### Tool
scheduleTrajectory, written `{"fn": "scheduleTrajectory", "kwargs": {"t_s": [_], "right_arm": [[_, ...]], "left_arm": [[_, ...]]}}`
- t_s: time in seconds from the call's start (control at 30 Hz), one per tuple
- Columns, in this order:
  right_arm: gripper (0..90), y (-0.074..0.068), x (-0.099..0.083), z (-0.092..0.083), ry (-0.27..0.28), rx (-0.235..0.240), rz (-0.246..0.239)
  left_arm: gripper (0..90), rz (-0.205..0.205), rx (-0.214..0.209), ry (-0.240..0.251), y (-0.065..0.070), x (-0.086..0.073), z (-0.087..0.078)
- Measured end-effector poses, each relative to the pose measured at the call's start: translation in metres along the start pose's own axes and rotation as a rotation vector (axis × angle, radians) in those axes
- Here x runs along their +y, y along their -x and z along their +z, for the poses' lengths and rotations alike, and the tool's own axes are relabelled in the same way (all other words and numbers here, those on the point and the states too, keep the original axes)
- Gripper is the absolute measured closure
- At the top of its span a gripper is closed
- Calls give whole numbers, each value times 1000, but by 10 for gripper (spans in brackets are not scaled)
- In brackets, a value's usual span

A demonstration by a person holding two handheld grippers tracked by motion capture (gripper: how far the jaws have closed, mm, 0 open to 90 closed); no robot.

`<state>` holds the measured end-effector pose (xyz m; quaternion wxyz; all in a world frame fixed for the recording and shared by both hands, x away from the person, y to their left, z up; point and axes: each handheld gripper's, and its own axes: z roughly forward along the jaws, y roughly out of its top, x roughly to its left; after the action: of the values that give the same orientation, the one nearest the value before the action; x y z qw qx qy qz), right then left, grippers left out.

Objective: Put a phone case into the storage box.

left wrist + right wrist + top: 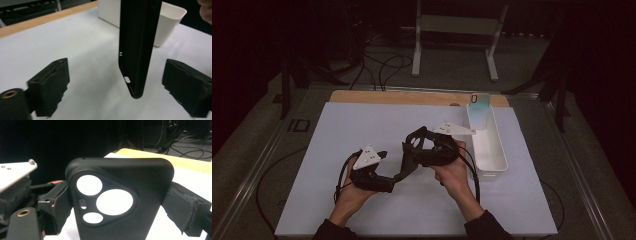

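A black phone case (120, 202) with three round camera cut-outs stands upright between the jaws of my right gripper (121, 207), which is shut on its two side edges. In the high view the right gripper (412, 147) holds the case (407, 162) above the middle of the white mat, with its lower end pointing down towards my left gripper (389, 180). In the left gripper view the case (137, 50) hangs edge-on between the wide-apart jaws of the open left gripper (117, 86) and touches neither one.
A long white bin (486, 145) lies along the right side of the white mat (362, 130); it also stands behind the case as the bin (170, 22). A wooden table edge (402, 97) runs along the back. Cables and a metal stand lie on the floor beyond.
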<state>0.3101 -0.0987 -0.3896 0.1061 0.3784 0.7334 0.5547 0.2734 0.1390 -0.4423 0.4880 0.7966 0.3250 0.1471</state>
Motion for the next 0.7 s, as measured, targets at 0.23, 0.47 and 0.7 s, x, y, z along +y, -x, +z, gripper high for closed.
{"fn": "scheduleTrajectory", "kwargs": {"t_s": [0.23,0.47,0.7], "right_arm": [[144,0,0,-1,-1,-4,-9],[144,1,1,-2,-2,-12,-22],[144,3,1,-3,-5,-20,-31]], "left_arm": [[0,2,53,40,-7,-2,-9],[0,-10,82,98,-16,-9,-21],[0,43,109,136,-20,-28,-31]]}}
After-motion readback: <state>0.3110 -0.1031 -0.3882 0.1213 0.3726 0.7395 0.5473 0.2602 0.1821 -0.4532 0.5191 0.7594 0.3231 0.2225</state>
